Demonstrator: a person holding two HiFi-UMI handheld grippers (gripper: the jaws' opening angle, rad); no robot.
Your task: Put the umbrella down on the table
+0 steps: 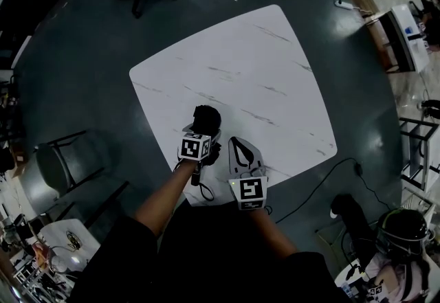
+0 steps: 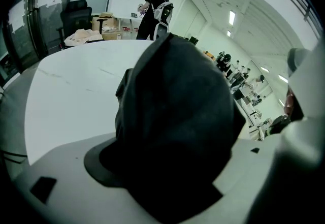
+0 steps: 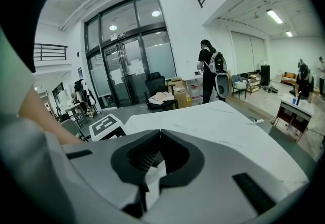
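Umbrella [image 1: 205, 118]: black, folded up, at the near edge of the white surface [image 1: 261, 68]
Left hand-held gripper [image 1: 201, 135]: clamped on the umbrella
Right hand-held gripper [image 3: 160, 134]: jaws together, empty, just right of it

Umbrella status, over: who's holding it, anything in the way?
Left gripper shut on umbrella, over table's near side. Right gripper shut, empty, alongside. Nothing on the table in the way.

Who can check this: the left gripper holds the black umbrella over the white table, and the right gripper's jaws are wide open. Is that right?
Not quite. The right gripper view shows the right gripper with its jaws together and nothing between them. The rest stands: the left gripper holds the black umbrella over the white table.
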